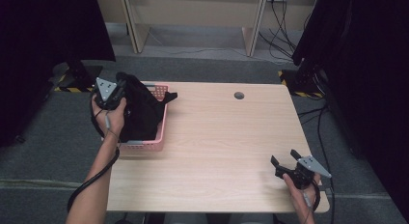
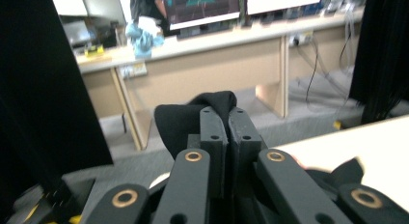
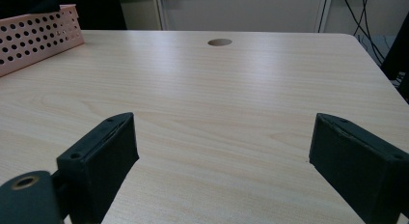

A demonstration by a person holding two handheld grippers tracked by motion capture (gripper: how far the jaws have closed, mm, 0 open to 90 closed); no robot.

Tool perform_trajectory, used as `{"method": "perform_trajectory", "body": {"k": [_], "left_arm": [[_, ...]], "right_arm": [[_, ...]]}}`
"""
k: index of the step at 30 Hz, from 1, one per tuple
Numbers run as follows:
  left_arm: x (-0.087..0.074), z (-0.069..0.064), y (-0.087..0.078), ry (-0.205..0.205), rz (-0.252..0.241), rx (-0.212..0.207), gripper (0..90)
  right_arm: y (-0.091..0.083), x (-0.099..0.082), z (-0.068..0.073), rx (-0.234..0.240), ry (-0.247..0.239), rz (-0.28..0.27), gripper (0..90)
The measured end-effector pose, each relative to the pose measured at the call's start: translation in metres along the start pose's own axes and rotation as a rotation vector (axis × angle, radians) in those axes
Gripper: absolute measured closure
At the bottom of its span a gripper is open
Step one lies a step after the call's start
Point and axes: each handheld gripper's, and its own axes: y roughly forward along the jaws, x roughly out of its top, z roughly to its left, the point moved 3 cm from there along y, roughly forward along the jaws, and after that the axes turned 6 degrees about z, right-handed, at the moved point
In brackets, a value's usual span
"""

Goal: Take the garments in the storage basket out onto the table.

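A black garment [image 1: 141,114] lies bunched in a pink perforated basket [image 1: 158,137] at the table's left edge. My left gripper [image 1: 123,86] is above the basket's far end, shut on a fold of the garment. In the left gripper view the jaws [image 2: 227,125] are pressed together, with the black cloth [image 2: 181,120] rising between and behind them. My right gripper [image 1: 284,157] rests low over the table's near right corner, open and holding nothing. In the right gripper view its fingers [image 3: 103,154] stand wide apart over bare wood, around my right gripper [image 3: 222,156].
The light wooden table [image 1: 217,137] has a round cable hole [image 1: 238,95] near its far edge. The basket's corner [image 3: 34,38] and the hole [image 3: 220,42] appear ahead of the right gripper. Black curtains flank the table, and desks and cables stand beyond it.
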Motion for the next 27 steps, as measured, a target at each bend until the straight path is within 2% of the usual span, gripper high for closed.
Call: {"method": "perform_trajectory", "body": {"k": [5,6,8,11,12,13,17,18,21,27], "left_arm": [[0.031,-0.006,-0.014,0.026,-0.089,-0.014,86.4],[0.031,-0.006,-0.014,0.026,-0.089,-0.014,86.4],[0.047,-0.01,-0.021,0.037,-0.129,-0.023,86.4],[0.061,-0.015,-0.027,0.047,-0.167,-0.037,86.4],[0.061,-0.015,-0.027,0.047,-0.167,-0.037,86.4],[0.07,-0.019,-0.031,0.053,-0.19,-0.048,86.4],[0.082,-0.024,-0.037,0.044,-0.225,-0.068,86.3],[0.092,-0.028,-0.04,0.033,-0.25,-0.085,86.3],[0.1,-0.031,-0.042,0.021,-0.266,-0.103,86.3],[0.121,-0.042,-0.047,0.039,-0.294,-0.127,86.4]], "right_arm": [[0.0,0.0,0.0,0.001,0.0,-0.001,9.9],[0.0,0.0,0.0,0.001,0.0,-0.001,9.9],[0.0,0.0,0.0,0.001,-0.001,0.0,9.9],[0.0,0.0,0.0,0.001,-0.001,-0.001,9.9],[0.0,0.0,0.0,0.001,-0.002,-0.001,9.9],[0.0,0.0,0.0,0.001,-0.001,-0.001,9.9],[0.0,0.0,0.0,0.002,-0.002,-0.001,9.9],[0.0,0.0,0.001,0.001,-0.002,-0.001,9.9],[0.0,0.0,0.001,0.002,-0.002,-0.001,9.9],[0.0,0.0,0.001,0.002,-0.006,-0.001,9.9]]}}
